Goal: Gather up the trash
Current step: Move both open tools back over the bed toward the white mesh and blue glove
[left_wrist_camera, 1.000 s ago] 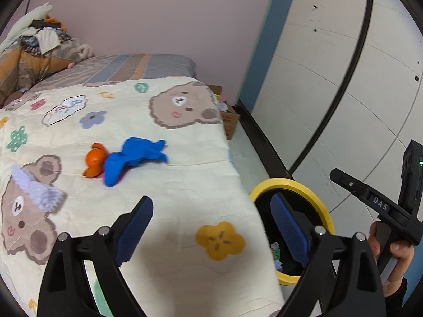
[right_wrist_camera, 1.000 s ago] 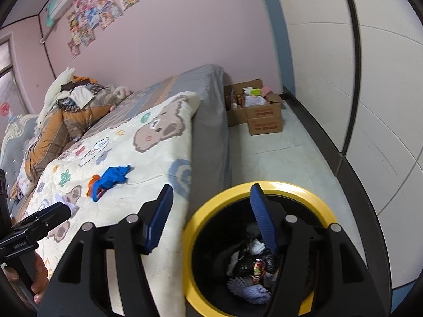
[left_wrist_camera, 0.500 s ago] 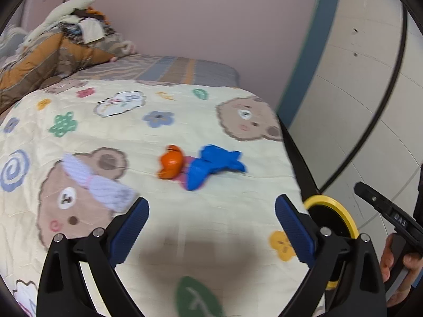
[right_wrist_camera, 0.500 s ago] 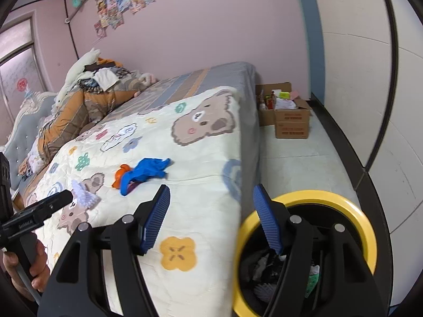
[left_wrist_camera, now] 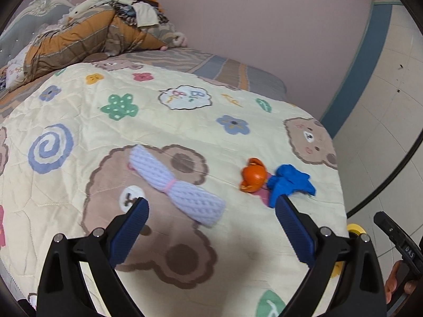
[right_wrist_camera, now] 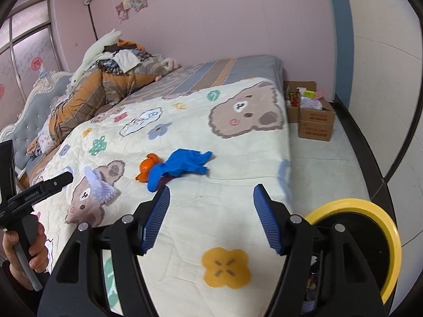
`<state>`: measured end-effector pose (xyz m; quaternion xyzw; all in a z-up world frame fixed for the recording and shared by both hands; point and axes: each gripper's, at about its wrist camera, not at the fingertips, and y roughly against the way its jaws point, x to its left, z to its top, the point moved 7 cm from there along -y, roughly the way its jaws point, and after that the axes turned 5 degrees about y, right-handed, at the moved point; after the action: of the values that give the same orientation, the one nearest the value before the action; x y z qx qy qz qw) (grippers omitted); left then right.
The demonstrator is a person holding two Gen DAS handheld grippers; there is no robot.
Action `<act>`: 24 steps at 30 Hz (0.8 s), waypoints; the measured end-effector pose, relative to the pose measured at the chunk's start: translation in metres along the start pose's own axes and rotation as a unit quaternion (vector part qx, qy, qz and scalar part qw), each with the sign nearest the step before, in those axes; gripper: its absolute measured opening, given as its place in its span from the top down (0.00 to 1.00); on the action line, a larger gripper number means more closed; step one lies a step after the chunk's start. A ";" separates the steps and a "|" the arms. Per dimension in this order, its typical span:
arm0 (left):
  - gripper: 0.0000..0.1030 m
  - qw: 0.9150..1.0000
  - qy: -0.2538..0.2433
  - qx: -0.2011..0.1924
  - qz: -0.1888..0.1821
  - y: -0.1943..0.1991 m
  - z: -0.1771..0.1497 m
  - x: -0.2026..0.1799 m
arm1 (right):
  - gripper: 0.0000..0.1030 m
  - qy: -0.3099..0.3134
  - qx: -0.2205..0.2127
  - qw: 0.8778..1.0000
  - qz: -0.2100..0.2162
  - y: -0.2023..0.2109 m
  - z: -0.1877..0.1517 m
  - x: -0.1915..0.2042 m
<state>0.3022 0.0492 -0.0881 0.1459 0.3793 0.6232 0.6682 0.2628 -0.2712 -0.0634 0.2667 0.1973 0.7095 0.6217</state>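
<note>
Trash lies on the bed (right_wrist_camera: 238, 158), whose cream quilt (left_wrist_camera: 185, 121) printed with bears and flowers covers most of both views, with heaped bedding (right_wrist_camera: 105, 79) at the headboard end. Beside the bed on the floor stands the yellow-rimmed bin (right_wrist_camera: 370, 211), dark inside with scraps showing, and further along the wall sit cardboard boxes (right_wrist_camera: 314, 116). On the quilt a crumpled blue glove (right_wrist_camera: 179, 165) touches an orange peel (right_wrist_camera: 146, 169), and a lilac knitted bundle (left_wrist_camera: 177, 187) rests well apart from them on a printed bear. The left gripper (left_wrist_camera: 210, 222) hovers released over the quilt near the lilac bundle, nothing between its blue pads. The right gripper (right_wrist_camera: 210, 216) is likewise released and empty, just short of the glove.
</note>
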 end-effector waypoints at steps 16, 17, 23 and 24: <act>0.10 0.998 0.051 0.026 0.032 -0.045 0.017 0.057 | 0.39 0.037 0.052 0.997 0.040 -0.083 0.003 0.067; 0.10 0.998 0.053 0.029 0.032 -0.048 0.017 0.058 | 0.39 0.038 0.056 0.997 0.043 -0.088 0.003 0.070; 0.10 0.997 0.057 0.036 0.029 -0.063 0.021 0.063 | 0.39 0.044 0.080 0.994 0.059 -0.118 0.003 0.090; 0.10 0.997 0.058 0.037 0.029 -0.065 0.022 0.063 | 0.39 0.046 0.083 0.994 0.062 -0.122 0.003 0.094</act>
<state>0.3602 0.1032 -0.1378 0.1449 0.4361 0.6352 0.6207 0.3522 -0.1607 -0.1232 0.2963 0.2671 0.7391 0.5428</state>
